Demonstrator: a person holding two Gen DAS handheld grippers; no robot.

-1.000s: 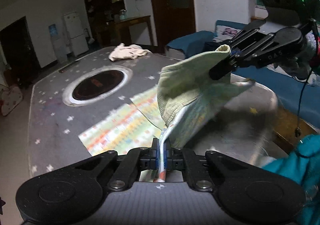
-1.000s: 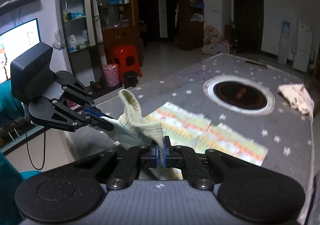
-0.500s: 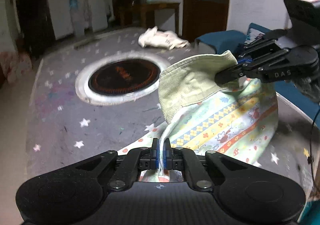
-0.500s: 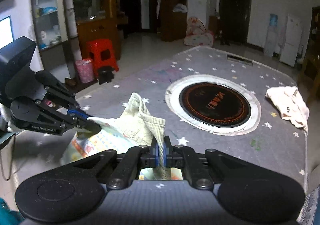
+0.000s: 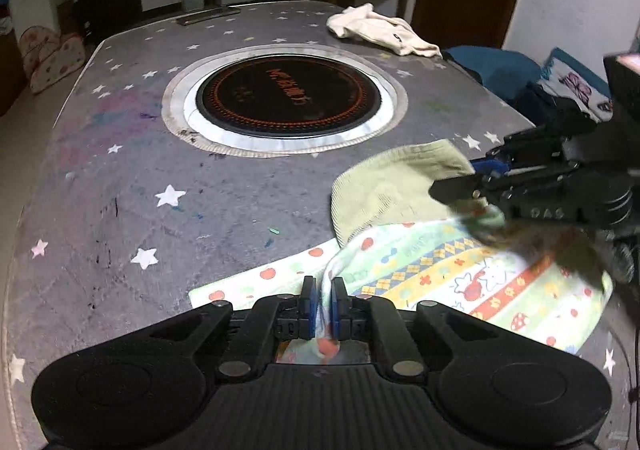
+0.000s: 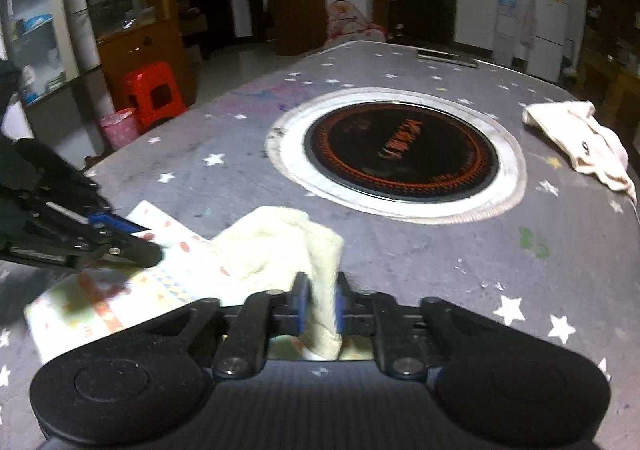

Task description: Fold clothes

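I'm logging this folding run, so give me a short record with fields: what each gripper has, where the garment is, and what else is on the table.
left gripper: jaws slightly parted, patterned edge of the garment between them
right gripper: jaws slightly parted, pale green ribbed band of the garment between them
garment: child's patterned piece, doubled over, lying at the near edge of the table
table: grey cover with white stars
cooktop: round, black, set in the table centre
white cloth: crumpled, at the far right of the table
fold status: in progress

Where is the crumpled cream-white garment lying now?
The crumpled cream-white garment lies at the far right edge of the grey star-patterned table, beyond the round black hotplate, apart from both grippers.
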